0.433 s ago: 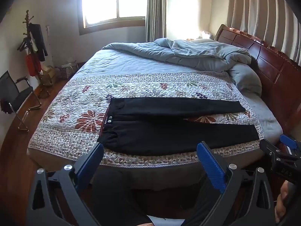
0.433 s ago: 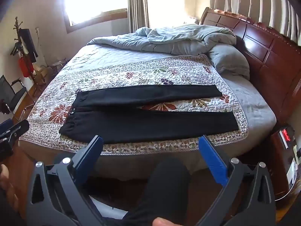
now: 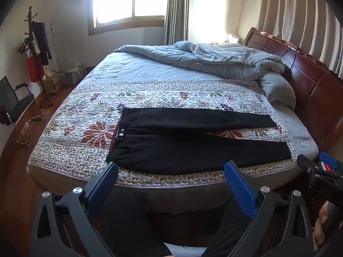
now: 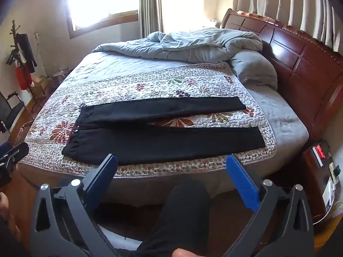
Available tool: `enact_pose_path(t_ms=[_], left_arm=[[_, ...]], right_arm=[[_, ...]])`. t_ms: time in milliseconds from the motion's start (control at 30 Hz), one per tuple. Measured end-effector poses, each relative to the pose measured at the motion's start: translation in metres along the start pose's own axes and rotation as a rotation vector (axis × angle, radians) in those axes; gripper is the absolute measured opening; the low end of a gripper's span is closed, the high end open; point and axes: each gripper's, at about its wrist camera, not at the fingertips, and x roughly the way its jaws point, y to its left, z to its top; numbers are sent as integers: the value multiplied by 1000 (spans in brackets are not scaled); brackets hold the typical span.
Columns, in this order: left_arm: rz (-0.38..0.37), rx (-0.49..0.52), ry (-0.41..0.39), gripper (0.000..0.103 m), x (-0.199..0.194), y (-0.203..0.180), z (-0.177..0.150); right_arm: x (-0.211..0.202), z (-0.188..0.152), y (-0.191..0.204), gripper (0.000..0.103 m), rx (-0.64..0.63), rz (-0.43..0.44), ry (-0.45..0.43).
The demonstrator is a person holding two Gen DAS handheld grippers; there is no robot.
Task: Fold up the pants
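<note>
We see the black pants (image 3: 193,145) lying flat on the floral quilt (image 3: 90,115), long axis crosswise, waistband left, cuffs toward the headboard (image 3: 310,81). Our left gripper (image 3: 171,184) and right gripper (image 4: 171,175) hover short of the bed, both spread wide, holding nothing.

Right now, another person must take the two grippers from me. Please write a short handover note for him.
Left gripper: open, empty, short of the bed edge.
Right gripper: open, empty, also short of the bed.
Black pants: flat on the floral quilt, waistband to the left, both legs spread apart toward the headboard.
Done: pants laid out; no fold made.
Left: probably bring one leg over the other, then fold along the length.
</note>
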Motion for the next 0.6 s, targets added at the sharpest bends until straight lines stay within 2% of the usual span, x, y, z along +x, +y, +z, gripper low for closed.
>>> enact_pose_path(t_ms=[400, 600], left_arm=[[3, 9, 23, 99, 2, -10, 2], [-5, 7, 30, 99, 12, -3, 1]], right_arm=[[-3, 4, -12, 101, 10, -51, -26], [-1, 4, -14, 101, 1, -57, -23]])
